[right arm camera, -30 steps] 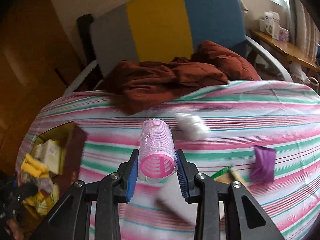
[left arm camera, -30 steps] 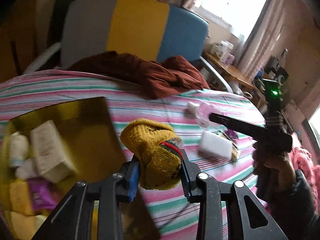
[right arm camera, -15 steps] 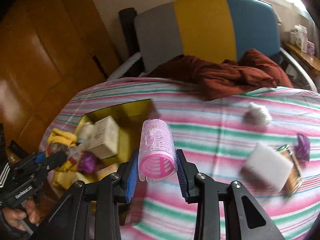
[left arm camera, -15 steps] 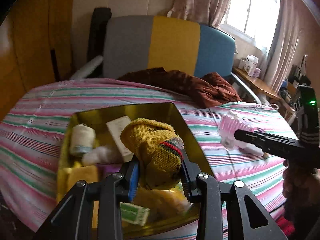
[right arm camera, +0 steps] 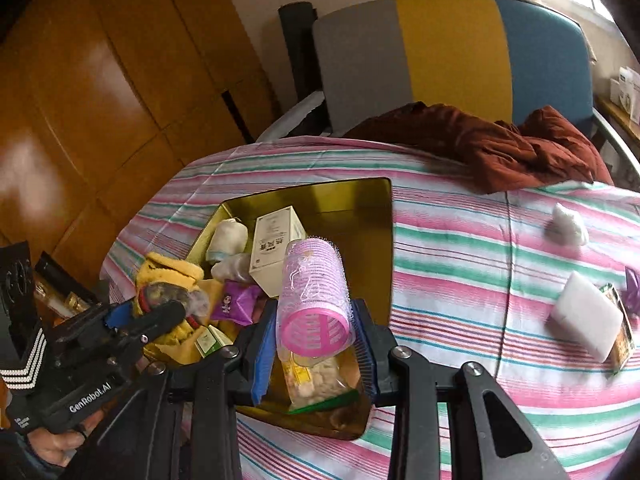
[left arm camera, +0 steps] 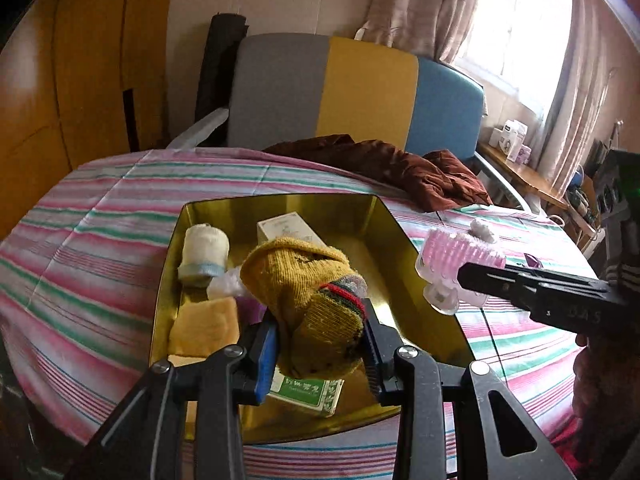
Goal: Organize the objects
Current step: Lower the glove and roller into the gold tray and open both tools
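Observation:
My left gripper [left arm camera: 318, 352] is shut on a rolled yellow sock [left arm camera: 308, 292] with a red and grey cuff, held over the near part of the gold tin tray [left arm camera: 384, 216]. It also shows in the right wrist view [right arm camera: 168, 280]. My right gripper [right arm camera: 314, 346] is shut on a pink hair roller [right arm camera: 314, 284], held above the tray's near right part [right arm camera: 372, 200]. The roller shows in the left wrist view [left arm camera: 456, 264] at the tray's right edge. The tray holds a white box [right arm camera: 274, 248], a bandage roll [left arm camera: 204, 252], a purple packet [right arm camera: 234, 304] and other small items.
On the striped cloth to the right lie a white sponge block [right arm camera: 586, 316], a white cotton ball [right arm camera: 568, 226], a purple wrapper [right arm camera: 632, 288] and a small packet. A brown garment [right arm camera: 500, 144] lies at the table's far edge before a grey, yellow and blue chair [right arm camera: 440, 52].
Both grippers have swung left from the table's middle to above the gold tray, each still holding its object. The right gripper now sits over the tray's near right part.

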The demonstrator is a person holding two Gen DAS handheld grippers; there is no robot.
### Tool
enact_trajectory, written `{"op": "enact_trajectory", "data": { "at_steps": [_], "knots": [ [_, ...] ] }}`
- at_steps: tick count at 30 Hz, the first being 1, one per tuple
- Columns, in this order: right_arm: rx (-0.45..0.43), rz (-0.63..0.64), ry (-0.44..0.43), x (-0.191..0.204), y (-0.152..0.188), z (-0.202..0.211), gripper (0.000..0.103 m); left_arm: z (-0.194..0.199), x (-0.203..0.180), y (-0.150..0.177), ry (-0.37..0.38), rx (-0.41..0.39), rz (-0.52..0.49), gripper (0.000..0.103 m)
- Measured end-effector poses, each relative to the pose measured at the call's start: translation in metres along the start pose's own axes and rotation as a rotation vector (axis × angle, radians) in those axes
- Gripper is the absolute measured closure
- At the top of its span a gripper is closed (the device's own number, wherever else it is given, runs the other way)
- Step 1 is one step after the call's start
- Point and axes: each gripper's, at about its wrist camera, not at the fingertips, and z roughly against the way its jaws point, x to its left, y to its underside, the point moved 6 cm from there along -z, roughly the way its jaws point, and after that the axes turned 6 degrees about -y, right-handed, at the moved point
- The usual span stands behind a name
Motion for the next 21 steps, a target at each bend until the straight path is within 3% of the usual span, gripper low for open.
{"op": "enact_trajectory", "data": {
  "at_steps": [21],
  "knots": [
    [0.05,0.008,0.069,-0.006,-0.036,-0.043,0.068,-0.023,0.005,0.003,0.064,0.061,0.05,0.065]
  ]
}}
